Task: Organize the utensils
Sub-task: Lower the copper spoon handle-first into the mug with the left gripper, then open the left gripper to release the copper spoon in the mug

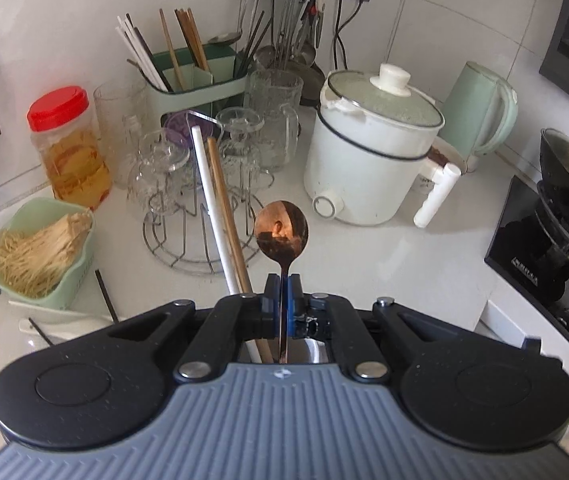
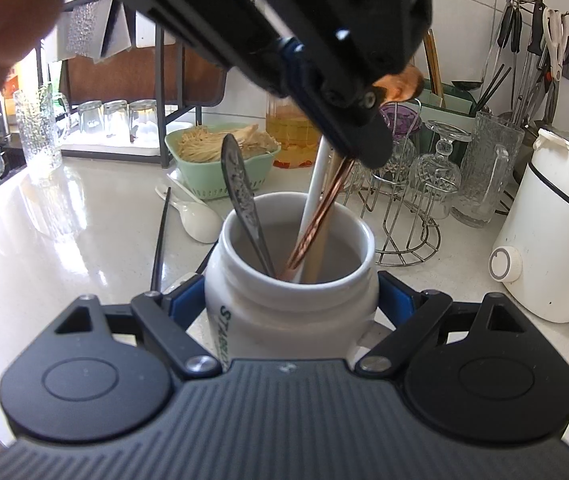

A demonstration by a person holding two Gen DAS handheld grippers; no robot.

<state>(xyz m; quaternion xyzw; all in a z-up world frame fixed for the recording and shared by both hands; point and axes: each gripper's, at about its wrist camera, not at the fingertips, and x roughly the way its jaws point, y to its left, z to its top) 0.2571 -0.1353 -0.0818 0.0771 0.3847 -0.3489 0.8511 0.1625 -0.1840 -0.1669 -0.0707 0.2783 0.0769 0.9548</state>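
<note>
We clamp the copper spoon (image 1: 281,229) in our left gripper (image 1: 283,294) jaws, its handle down in the white jar (image 2: 290,304) clamped by our right gripper (image 2: 290,306). A white chopstick (image 2: 315,196), a wooden chopstick (image 1: 226,216) and a grey spoon (image 2: 240,192) crowd the jar; the glass rack (image 2: 408,216) stands right of it, open desk (image 2: 64,232) left.

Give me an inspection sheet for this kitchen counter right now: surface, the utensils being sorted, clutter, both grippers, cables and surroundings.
Surface: white glossy counter, crowded along the wall.
Job's things: white mug holds a dark metal spoon, a white chopstick and a wooden chopstick; copper spoon has its handle end inside the mug.
Clutter: black chopstick, white ceramic spoon, green basket of noodles, glasses on a wire rack, red-lidded jar.
Grippers: left gripper shut on the copper spoon; right gripper shut on the white mug.
Cables: black cords plugged into a wall socket.
Surroundings: white cooker, green kettle, hanging utensils.
</note>
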